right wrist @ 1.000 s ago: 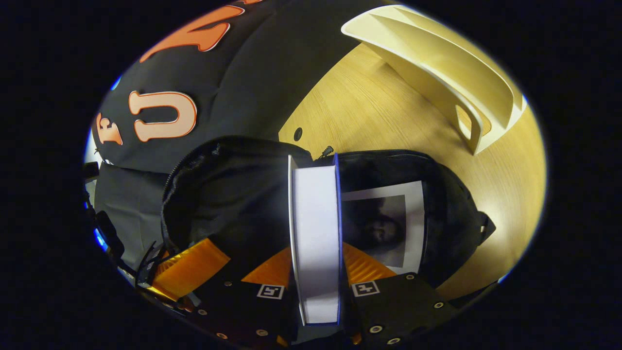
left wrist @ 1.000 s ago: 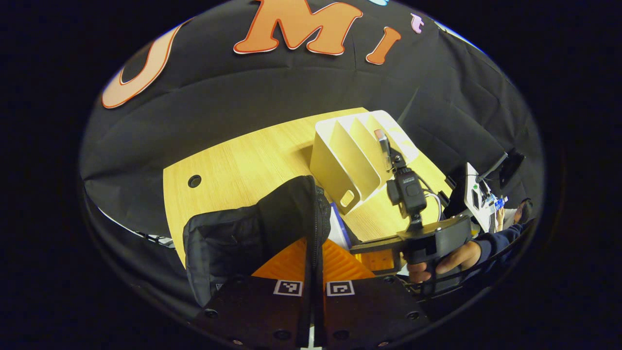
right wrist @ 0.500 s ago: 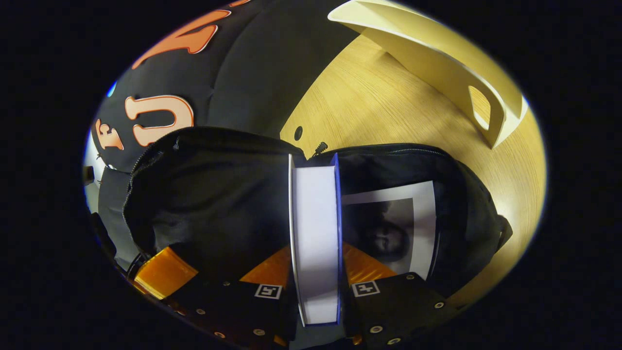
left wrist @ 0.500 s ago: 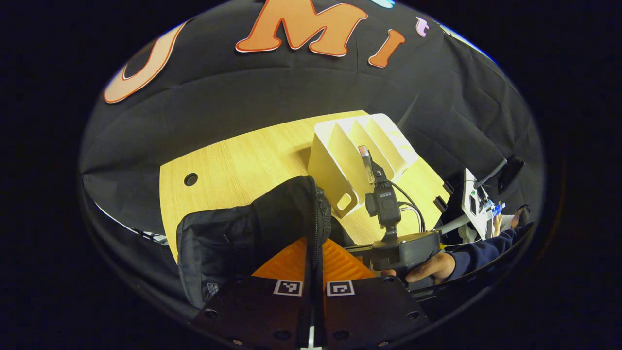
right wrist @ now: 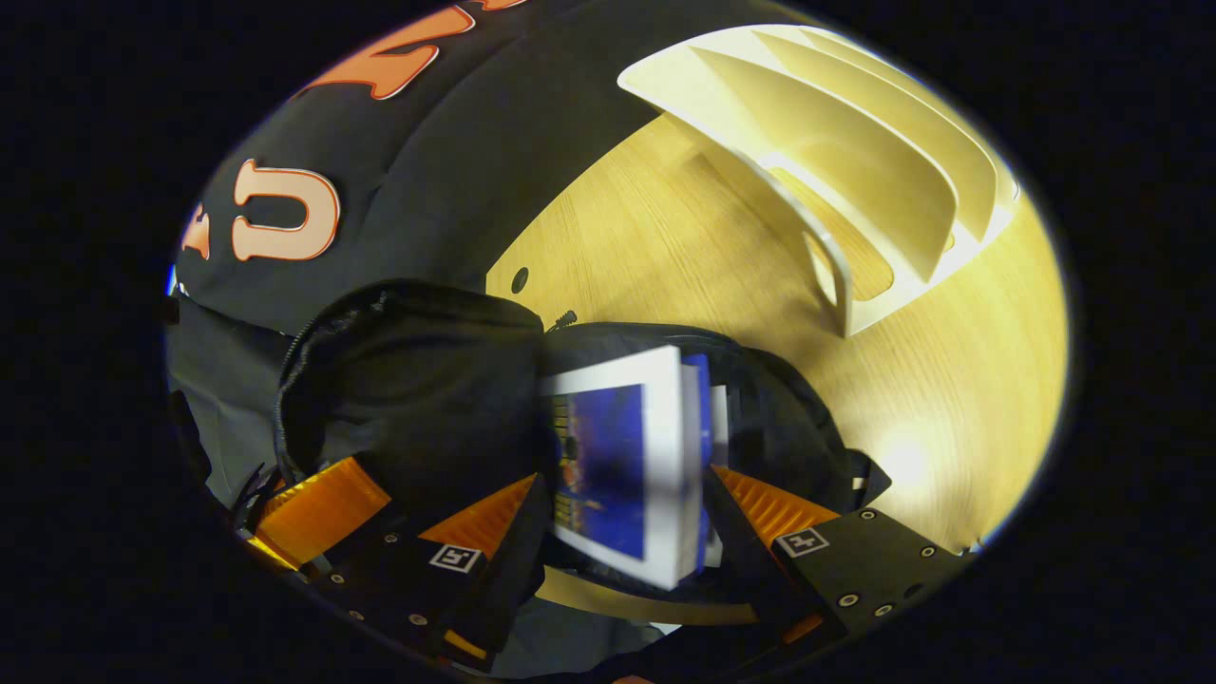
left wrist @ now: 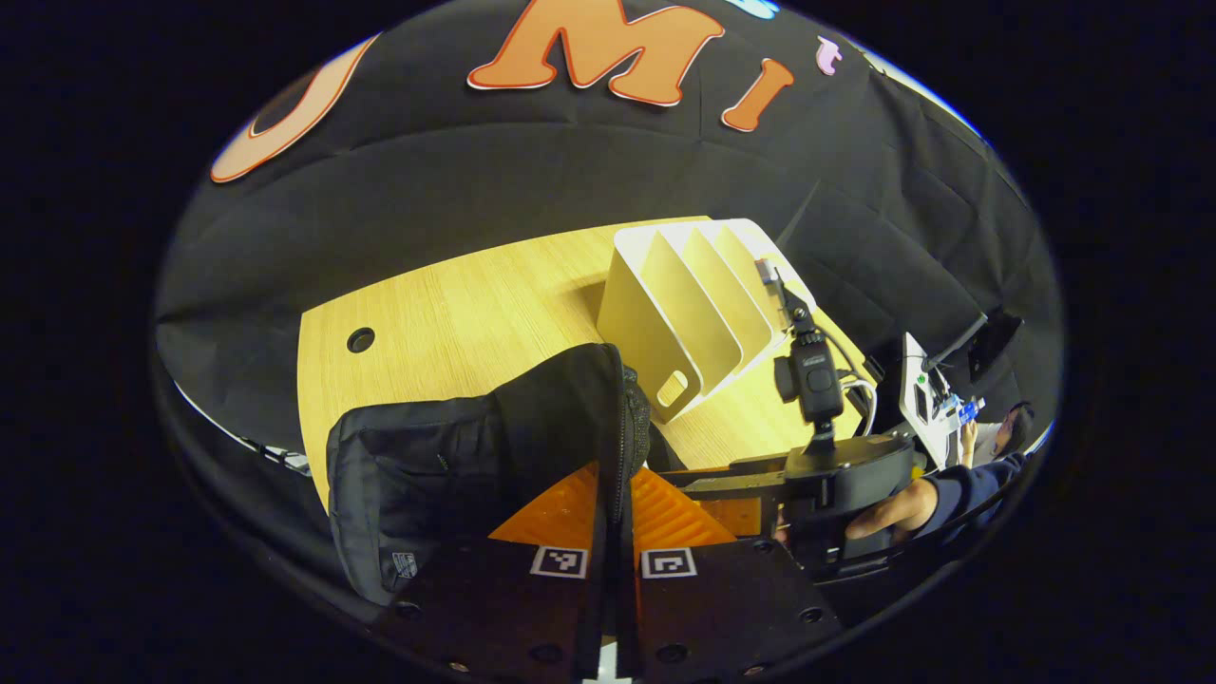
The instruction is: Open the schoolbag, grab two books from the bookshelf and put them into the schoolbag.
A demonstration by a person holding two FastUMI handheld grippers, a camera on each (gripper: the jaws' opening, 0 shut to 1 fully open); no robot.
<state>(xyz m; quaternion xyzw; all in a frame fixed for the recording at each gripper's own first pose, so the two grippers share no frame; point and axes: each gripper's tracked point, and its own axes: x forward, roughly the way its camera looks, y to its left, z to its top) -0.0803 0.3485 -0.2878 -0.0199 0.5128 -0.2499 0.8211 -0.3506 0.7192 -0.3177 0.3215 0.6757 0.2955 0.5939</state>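
The black schoolbag (left wrist: pixel 446 465) stands on the wooden table with its top unzipped. My left gripper (left wrist: pixel 616 480) is shut on the bag's zipper edge and holds the flap up. Through the right gripper view I look down into the open bag (right wrist: pixel 418 380). A book with a blue cover (right wrist: pixel 613 465) lies tilted in the opening, and the white edge of another book (right wrist: pixel 722 423) shows behind it. My right gripper (right wrist: pixel 622 489) is open, its fingers (right wrist: pixel 769 499) spread wide on either side of the blue book without touching it. The cream bookshelf (left wrist: pixel 684 309) holds no books.
A hand (left wrist: pixel 883 518) holds the right gripper (left wrist: pixel 826 465) just right of the bag. The table (left wrist: pixel 456 304) has a cable hole (left wrist: pixel 360 339) at its far left. A device on a stand (left wrist: pixel 926 399) sits beyond the right edge. The bookshelf (right wrist: pixel 855 190) stands behind the bag.
The right gripper opened and let go of the book, which tipped over into the bag with its blue cover up. The left gripper kept its hold on the bag's edge.
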